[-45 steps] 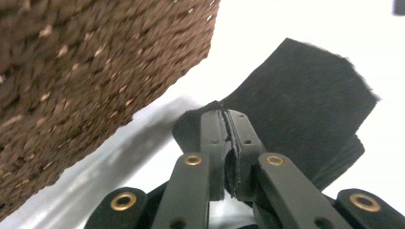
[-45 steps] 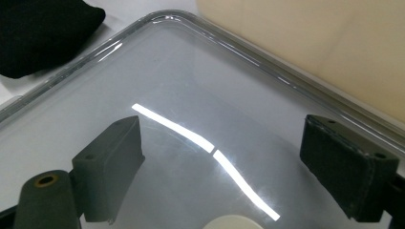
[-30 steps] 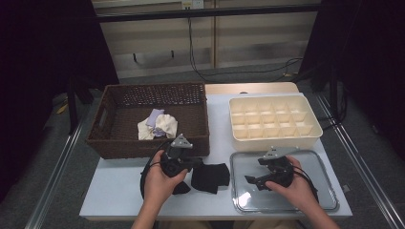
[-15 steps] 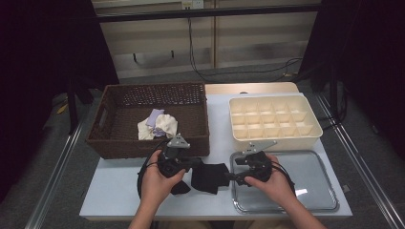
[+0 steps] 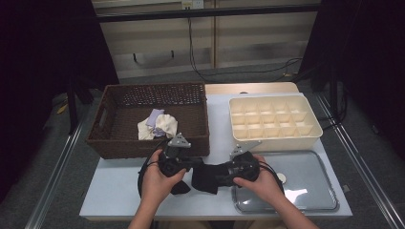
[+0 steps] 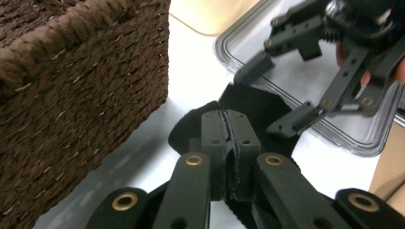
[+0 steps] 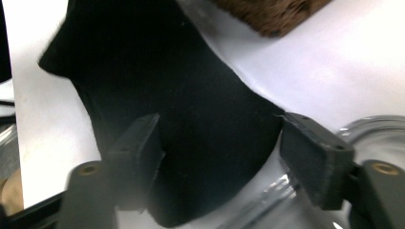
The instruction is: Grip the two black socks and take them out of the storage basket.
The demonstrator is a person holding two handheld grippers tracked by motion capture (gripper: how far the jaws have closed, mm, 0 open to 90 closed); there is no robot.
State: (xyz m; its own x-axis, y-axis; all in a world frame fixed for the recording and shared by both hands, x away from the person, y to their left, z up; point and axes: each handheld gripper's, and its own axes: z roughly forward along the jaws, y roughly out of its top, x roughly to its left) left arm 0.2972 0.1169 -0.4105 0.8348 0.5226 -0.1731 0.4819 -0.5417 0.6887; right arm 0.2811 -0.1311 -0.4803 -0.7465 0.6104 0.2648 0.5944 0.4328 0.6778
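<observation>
black cloth flat, long axis left-right | left claw clamps it | right claw closing, astride

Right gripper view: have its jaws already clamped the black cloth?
No, the right gripper stands open around the black cloth, with gaps visible at both pads.

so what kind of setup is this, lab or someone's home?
Most likely a lab data-collection bench: a white table under a fixed overhead camera, dark curtained sides, loose cables along the back wall, and staged props, a wicker basket and a compartment tray.
</observation>
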